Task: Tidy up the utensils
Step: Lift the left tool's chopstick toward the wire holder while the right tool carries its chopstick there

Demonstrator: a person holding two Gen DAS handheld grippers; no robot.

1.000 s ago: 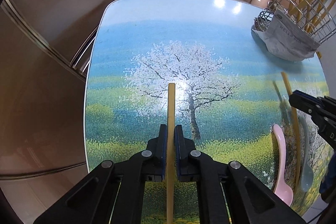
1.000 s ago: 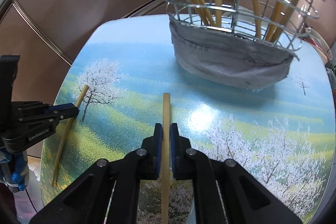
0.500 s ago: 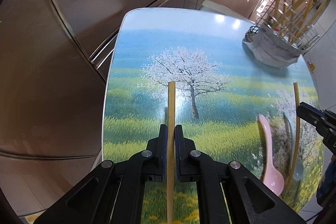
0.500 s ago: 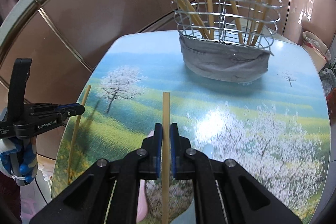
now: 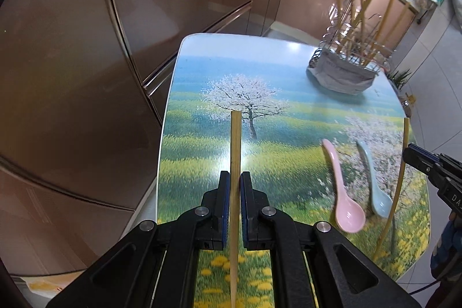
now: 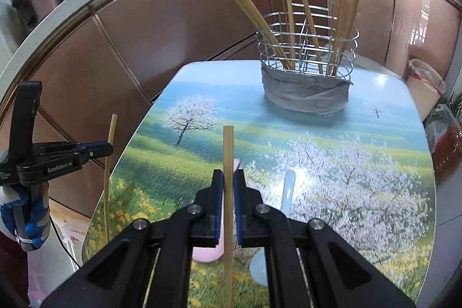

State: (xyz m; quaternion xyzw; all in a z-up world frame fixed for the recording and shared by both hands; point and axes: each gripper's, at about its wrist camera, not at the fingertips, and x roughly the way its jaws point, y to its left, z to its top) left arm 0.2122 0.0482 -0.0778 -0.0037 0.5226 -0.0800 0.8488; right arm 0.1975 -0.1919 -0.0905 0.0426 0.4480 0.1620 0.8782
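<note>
Holding: left gripper (image 5: 235, 189) jaws pinching a chopstick (image 5: 235, 163) mid-shaft, stick upright along the view; right gripper (image 6: 228, 188) jaws pinching a second chopstick (image 6: 228, 163) the same way.
Change vs 1 s ago: both grippers higher and farther back from the surface (image 5: 202, 117); far more of the printed top and the brown cabinets (image 5: 72, 77) in frame now; wire holder (image 6: 307, 54) looks much smaller and farther off; grips unchanged.
Spoons: pink spoon (image 5: 342, 192) and light blue spoon (image 5: 374, 181) lie side by side on the near right part of the surface, bowls toward the camera, apart from each other.
Holder: stands at the far right of the surface, grey cloth (image 6: 306, 90) wrapped round its base, several chopsticks leaning inside.
Left view only: both spoons in full; right gripper's tip at the right edge, its chopstick hanging above the surface's near right edge.
Right view only: spoons mostly hidden behind the jaws; left gripper seen side-on at far left, beyond the surface edge, held in a blue-gloved hand (image 6: 31, 215); bin (image 6: 424, 82) past the far right corner.
</note>
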